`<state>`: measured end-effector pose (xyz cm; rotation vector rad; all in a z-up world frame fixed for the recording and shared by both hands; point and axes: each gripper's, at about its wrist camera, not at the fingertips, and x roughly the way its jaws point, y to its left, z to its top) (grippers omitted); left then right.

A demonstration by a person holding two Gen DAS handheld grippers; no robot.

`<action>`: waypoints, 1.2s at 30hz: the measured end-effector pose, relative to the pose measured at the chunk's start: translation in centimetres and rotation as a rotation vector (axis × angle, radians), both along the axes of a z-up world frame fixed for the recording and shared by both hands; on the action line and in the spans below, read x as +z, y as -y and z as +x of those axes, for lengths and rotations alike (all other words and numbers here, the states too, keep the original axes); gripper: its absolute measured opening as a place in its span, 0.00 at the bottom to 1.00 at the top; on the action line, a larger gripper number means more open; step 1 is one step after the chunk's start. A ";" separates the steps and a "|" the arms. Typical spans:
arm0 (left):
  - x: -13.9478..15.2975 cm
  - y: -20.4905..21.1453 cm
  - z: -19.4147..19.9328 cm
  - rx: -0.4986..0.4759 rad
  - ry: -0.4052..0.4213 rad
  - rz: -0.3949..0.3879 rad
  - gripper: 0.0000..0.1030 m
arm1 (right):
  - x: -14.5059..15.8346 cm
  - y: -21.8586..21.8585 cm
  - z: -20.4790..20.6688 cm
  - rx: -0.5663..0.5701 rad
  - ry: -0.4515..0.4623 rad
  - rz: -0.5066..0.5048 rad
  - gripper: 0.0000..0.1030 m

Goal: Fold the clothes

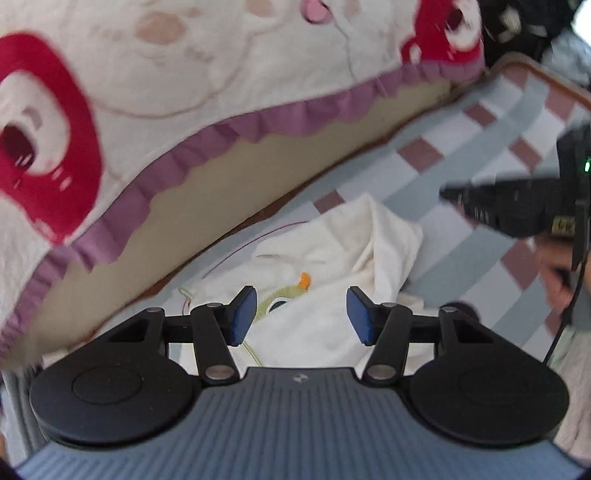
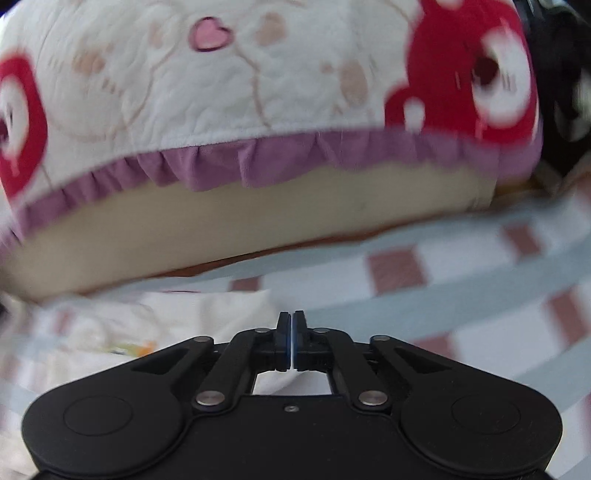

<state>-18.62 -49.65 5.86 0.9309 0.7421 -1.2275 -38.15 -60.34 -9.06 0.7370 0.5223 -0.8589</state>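
Observation:
A crumpled white garment [image 1: 332, 254] with a green and orange print lies on the checked sheet [image 1: 461, 155]. My left gripper [image 1: 301, 317] hovers just above it, open, its blue pads [image 1: 243, 315] wide apart with nothing between them. In the left wrist view my right gripper [image 1: 447, 194] comes in from the right, held by a hand [image 1: 556, 277], its tip past the garment's right edge. In its own view the right gripper [image 2: 291, 332] is shut with the pads together and nothing seen in them. The garment [image 2: 166, 314] lies blurred to its lower left.
A white quilt [image 1: 221, 55] with red bear prints and a purple ruffle hangs over a beige mattress edge [image 1: 240, 184] just behind the garment. The checked sheet [image 2: 461, 295] stretches to the right. Dark items [image 1: 517, 26] sit at the far right corner.

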 end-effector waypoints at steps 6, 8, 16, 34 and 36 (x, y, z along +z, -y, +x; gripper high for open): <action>0.6 -4.5 1.8 0.128 -0.012 -0.090 0.52 | -2.4 -0.8 -0.3 0.080 0.197 0.197 0.53; 0.8 -6.5 3.3 0.169 -0.013 -0.155 0.52 | -2.4 -1.3 0.6 0.101 0.210 0.213 0.57; -6.1 -12.1 11.5 0.394 -0.047 -0.142 0.55 | -3.6 -3.0 3.0 0.151 0.195 0.292 0.62; -19.7 -22.1 14.8 0.240 -0.253 -0.178 0.56 | -0.5 -6.1 8.6 0.078 0.104 -0.171 0.09; -19.2 -23.0 15.1 0.241 -0.227 -0.186 0.57 | 3.8 -6.8 7.1 0.020 0.078 -0.332 0.08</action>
